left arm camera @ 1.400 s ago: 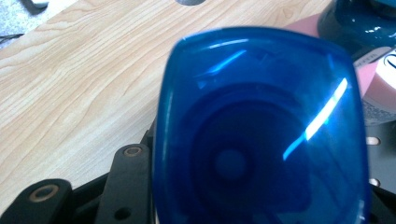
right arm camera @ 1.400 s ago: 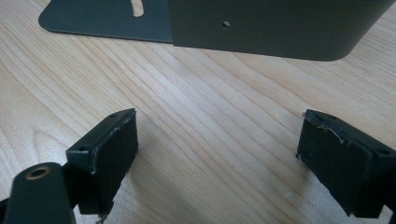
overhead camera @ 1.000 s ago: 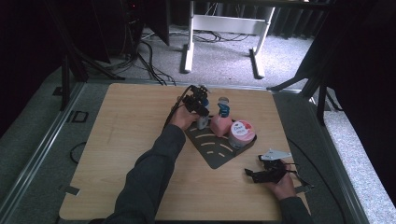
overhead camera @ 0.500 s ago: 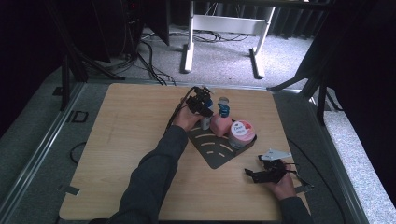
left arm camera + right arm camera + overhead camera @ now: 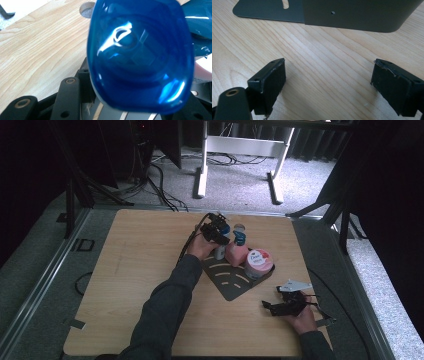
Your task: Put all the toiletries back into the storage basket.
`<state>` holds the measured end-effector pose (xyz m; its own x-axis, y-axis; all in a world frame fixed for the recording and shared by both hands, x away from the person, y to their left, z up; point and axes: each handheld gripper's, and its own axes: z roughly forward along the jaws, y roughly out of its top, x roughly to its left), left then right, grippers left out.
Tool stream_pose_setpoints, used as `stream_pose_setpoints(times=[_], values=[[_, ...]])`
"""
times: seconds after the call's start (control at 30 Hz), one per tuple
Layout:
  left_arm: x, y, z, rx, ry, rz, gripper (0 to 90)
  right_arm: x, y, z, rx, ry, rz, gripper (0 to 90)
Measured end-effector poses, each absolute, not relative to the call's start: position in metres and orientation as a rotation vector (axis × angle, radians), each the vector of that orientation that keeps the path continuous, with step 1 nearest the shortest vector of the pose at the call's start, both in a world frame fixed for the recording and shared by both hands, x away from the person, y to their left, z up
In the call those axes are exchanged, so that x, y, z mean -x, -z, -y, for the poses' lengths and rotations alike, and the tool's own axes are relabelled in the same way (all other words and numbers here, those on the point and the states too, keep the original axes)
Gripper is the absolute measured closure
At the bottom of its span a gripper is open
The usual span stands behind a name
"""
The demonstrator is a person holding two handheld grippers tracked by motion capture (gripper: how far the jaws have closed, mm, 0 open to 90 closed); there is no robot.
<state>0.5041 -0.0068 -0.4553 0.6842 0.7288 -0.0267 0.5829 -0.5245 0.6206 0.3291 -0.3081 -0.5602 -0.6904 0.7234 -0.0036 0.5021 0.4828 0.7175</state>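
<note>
Seen from above at a wooden desk (image 5: 140, 250): gripping with the left gripper (image 5: 216, 231), at middling width, on a blue-capped bottle (image 5: 140, 55) at the far corner of a dark slotted tray (image 5: 230, 282). Pressing from either side just under the cap, to judge by the left gripper view, with one black jaw against the grey body and the glossy cap close to the lens. Standing upright at the tray's far corner, touching or very nearly touching a pink bottle (image 5: 236, 254) on the side toward the tray's right edge. Beyond that, near the tray's right corner, a round tub with a pink-and-white lid (image 5: 258, 261). Resting on the desk just off the tray's near right edge, with the right gripper (image 5: 281, 306) spread wide and holding nothing, bare wood between the pads.

To do the lift well: raise straight up, clear of the tray, before any sideways travel, so as not to knock the pink bottle. Keep the squeeze even and low on the neck, since a grip taken too high on the smooth cap would likely slip. Keep upright while carrying. Leave the right gripper where it lies, or bring it to the tray's edge as a steadying hold should the tray drag along.
</note>
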Motion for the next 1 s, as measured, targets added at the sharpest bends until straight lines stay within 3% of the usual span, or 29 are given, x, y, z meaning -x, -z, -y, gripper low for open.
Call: stream_pose_setpoints(times=[0.47, 1.0], values=[[-0.5037, 0.4561, 0.0071, -2.282, -0.290, -1.008, 51.5, -0.3290, 0.5602, 0.3081, -1.037, -1.024, -2.427, 12.1], [-0.4994, 0.4591, 0.0047, -2.251, -0.263, -1.032, 37.1, -0.3290, 0.5602, 0.3081, -1.036, -1.024, -2.427, 12.1]])
